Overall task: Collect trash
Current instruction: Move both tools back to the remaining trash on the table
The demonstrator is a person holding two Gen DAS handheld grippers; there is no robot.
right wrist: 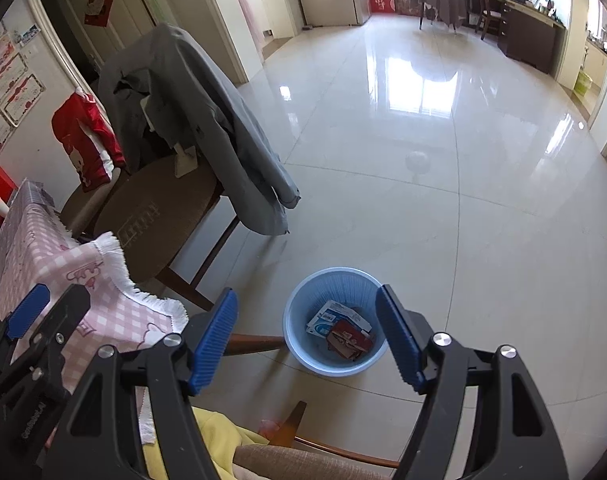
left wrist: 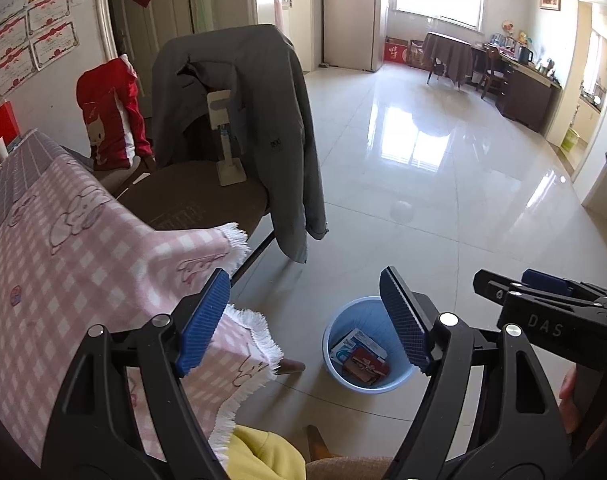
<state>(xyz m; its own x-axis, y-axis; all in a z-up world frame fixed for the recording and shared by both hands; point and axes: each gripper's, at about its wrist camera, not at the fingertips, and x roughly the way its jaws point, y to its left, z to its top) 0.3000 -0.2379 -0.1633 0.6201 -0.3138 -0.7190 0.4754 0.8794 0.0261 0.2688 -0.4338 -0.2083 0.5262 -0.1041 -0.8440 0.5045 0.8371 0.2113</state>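
Observation:
A light blue waste bin stands on the tiled floor below both grippers. A blue-and-white box and a dark red packet lie inside it. My left gripper hangs open above the bin and the cloth's corner, its blue pads wide apart with nothing between them. My right gripper is open over the bin, also with nothing between its pads. Each gripper shows at the edge of the other's view: the right gripper and the left gripper.
A table under a pink checked cloth with a white fringe is at the left. Behind it a chair carries a grey jacket. A yellow cloth and a chair's wooden arm are below. Glossy tiled floor stretches to the right.

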